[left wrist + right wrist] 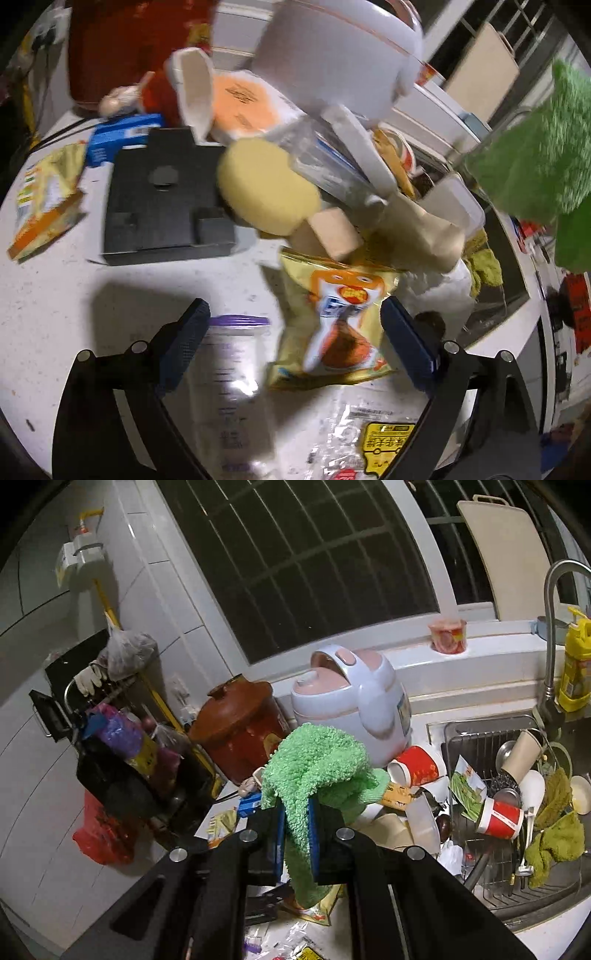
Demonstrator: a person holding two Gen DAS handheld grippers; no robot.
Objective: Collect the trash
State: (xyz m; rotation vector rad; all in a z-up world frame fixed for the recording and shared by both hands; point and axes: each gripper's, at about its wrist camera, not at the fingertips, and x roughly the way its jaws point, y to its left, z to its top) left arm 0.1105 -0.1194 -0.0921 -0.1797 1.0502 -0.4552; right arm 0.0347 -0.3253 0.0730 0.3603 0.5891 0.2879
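Observation:
My left gripper [294,306] stands open above the white counter [55,314]. A yellow snack bag [332,325] lies between its blue pads without touching either. A clear zip bag with a purple strip [229,369] lies by the left finger, and a clear wrapper with a yellow label [369,435] lies lower right. My right gripper [296,812] is shut on a fluffy green cloth [317,771], held up above the clutter. The cloth drapes over both fingers and hangs below them. The same green cloth [539,147] shows at the right edge of the left wrist view.
A black box [162,195], a yellow sponge [266,188], a clear plastic cup [325,162] and paper cups are piled behind the snack bag. A rice cooker [354,705] and a brown clay pot [240,727] stand at the back. The sink rack [480,738] holds cups and rags.

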